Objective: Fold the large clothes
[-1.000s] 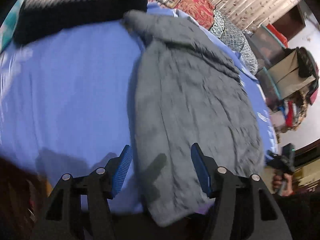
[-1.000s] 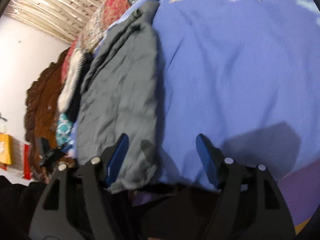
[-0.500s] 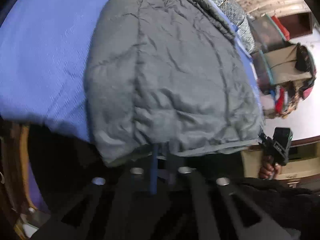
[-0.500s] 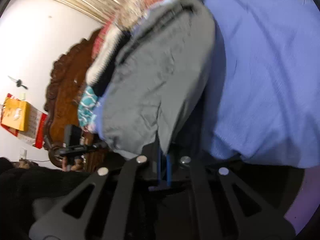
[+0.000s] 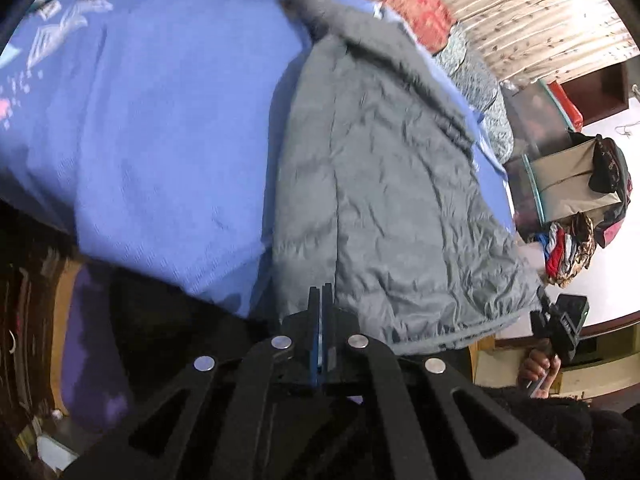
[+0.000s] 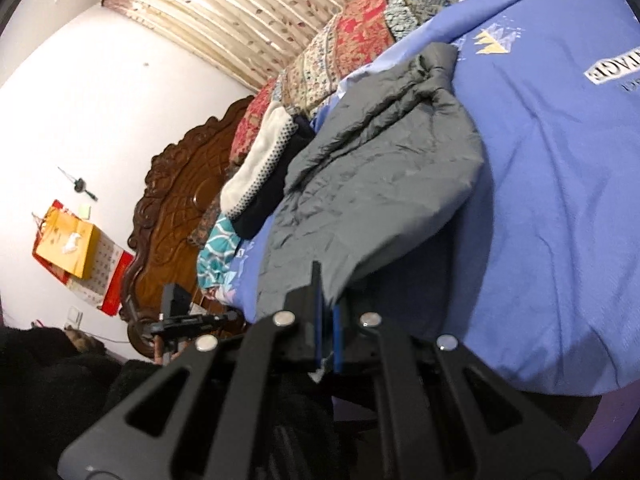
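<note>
A large grey padded jacket [image 5: 384, 184] lies lengthwise on a blue bedsheet [image 5: 152, 132], its near hem hanging at the bed's edge. My left gripper [image 5: 320, 292] is shut on the hem's left part, blue pads pressed together over the cloth. In the right wrist view the same jacket [image 6: 372, 184] runs away from me, and my right gripper [image 6: 326, 276] is shut on its other near corner, which is lifted off the sheet. Each view shows the opposite gripper in a hand: the right gripper [image 5: 560, 328] and the left gripper [image 6: 180, 316].
Folded clothes [image 6: 264, 168] and patterned quilts [image 6: 344, 52] are stacked along the bed's far side by a carved wooden headboard [image 6: 172, 216]. Boxes and a heap of clothes [image 5: 572, 200] stand beyond the bed. The sheet [image 6: 560, 184] beside the jacket is bare.
Both grippers went from open around the jacket's near hem to shut on it. The right one has since lifted its corner; the left shifted sideways with the hem.
</note>
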A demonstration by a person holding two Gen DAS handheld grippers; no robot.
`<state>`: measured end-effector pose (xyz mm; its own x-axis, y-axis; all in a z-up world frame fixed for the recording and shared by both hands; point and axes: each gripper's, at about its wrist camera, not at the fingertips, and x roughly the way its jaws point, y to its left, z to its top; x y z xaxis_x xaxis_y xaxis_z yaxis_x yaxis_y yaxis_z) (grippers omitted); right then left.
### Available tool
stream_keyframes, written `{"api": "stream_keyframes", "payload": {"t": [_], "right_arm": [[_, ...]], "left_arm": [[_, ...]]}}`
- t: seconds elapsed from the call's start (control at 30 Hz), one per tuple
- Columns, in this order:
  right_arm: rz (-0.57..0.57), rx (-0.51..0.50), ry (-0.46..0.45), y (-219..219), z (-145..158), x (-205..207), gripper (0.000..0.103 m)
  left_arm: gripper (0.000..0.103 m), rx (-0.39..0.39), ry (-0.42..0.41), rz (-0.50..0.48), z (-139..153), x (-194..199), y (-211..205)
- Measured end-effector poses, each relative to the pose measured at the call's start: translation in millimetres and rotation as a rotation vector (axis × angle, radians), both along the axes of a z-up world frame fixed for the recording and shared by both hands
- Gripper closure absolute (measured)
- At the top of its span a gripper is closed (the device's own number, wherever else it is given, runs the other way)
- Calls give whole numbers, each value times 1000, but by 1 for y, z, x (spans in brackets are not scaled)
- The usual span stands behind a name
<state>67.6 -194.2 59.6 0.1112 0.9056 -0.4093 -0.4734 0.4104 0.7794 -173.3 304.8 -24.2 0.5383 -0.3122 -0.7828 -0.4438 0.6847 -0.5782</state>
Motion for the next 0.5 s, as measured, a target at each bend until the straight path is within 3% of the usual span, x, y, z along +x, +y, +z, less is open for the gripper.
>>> {"api": "stream_keyframes", "payload": {"t": [0.13, 0.3, 0.43, 0.5], "right_arm": [[8, -17, -1, 6, 4, 5, 99], [1, -53, 11, 7, 0, 10, 99], [-5, -64, 14, 10, -1, 9, 99], [-9, -70, 13, 11, -1, 6, 99]], "left_arm": [[81, -29, 22, 6, -17, 1, -4], [80, -78, -24, 15, -26, -1, -10], [74, -55, -32, 1, -38, 6, -13], [70, -100, -72, 42, -44, 2, -10]]}}
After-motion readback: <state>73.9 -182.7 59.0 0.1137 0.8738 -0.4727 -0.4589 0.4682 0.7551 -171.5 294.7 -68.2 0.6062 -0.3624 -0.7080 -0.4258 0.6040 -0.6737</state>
